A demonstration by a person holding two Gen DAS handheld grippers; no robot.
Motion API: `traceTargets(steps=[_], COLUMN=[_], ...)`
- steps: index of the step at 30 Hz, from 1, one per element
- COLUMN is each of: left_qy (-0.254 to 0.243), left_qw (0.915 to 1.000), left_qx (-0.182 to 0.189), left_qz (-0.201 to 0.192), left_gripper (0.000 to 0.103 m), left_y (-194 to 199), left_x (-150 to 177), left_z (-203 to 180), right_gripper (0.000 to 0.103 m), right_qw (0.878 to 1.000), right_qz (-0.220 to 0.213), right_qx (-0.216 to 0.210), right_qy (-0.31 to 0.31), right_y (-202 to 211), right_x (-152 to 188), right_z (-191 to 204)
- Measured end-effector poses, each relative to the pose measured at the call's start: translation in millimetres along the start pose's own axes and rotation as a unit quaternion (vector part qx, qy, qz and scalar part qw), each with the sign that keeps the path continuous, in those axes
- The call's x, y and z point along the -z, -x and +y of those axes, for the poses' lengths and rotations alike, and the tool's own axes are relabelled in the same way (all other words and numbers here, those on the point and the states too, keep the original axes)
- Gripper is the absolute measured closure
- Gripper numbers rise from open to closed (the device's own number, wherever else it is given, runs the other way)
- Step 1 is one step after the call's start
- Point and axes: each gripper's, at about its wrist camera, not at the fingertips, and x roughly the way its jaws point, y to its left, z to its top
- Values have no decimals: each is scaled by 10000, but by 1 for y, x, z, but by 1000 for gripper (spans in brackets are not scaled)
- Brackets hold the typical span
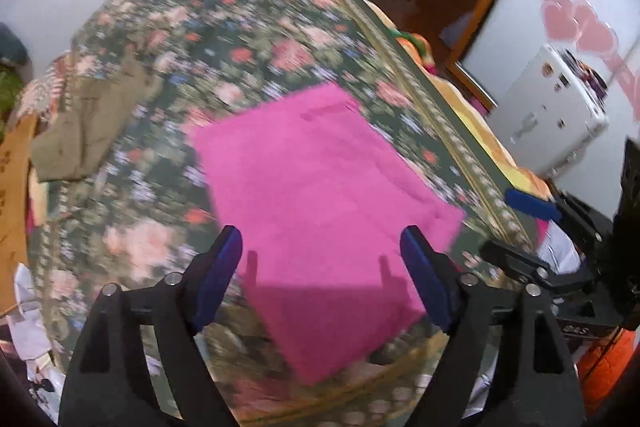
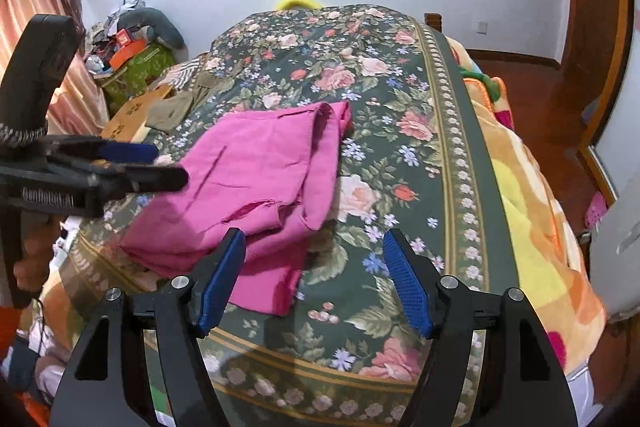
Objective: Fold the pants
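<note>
Flanking the pink pants [image 2: 248, 183], olive clothing [image 2: 170, 113] crowds the floral bedspread [image 2: 400, 155].

Matt pink cloth pants [image 2: 248, 183] on floral woven bedspread [image 2: 400, 155].

The pink pants [image 2: 256, 179] are lying folded on the floral bedspread [image 2: 400, 155]. The right gripper [image 2: 314, 275] is hovering at their near edge, fingers spread, while the left gripper [image 2: 160, 167] is reaching over their left side.
</note>
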Motion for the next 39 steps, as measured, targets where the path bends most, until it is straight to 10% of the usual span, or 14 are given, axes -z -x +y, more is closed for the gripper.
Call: traceTargets(steps=[13, 28, 39], left_qy=[80, -892, -660], left_qw=[9921, 9831, 9886], left_qx=[-1227, -1311, -1046], left_qz=[242, 911, 855], left_gripper=[17, 8, 5], left_y=[-73, -169, -134], left_x=[-57, -95, -52], left_z=[84, 83, 116], right_gripper=[35, 33, 33], right_qw=[9987, 9967, 9935], right_qz=[393, 667, 661], right_qx=[-207, -326, 48], right_qy=[-253, 327, 922], right_y=[-46, -74, -94], right_x=[3, -3, -30], right_z=[8, -14, -27])
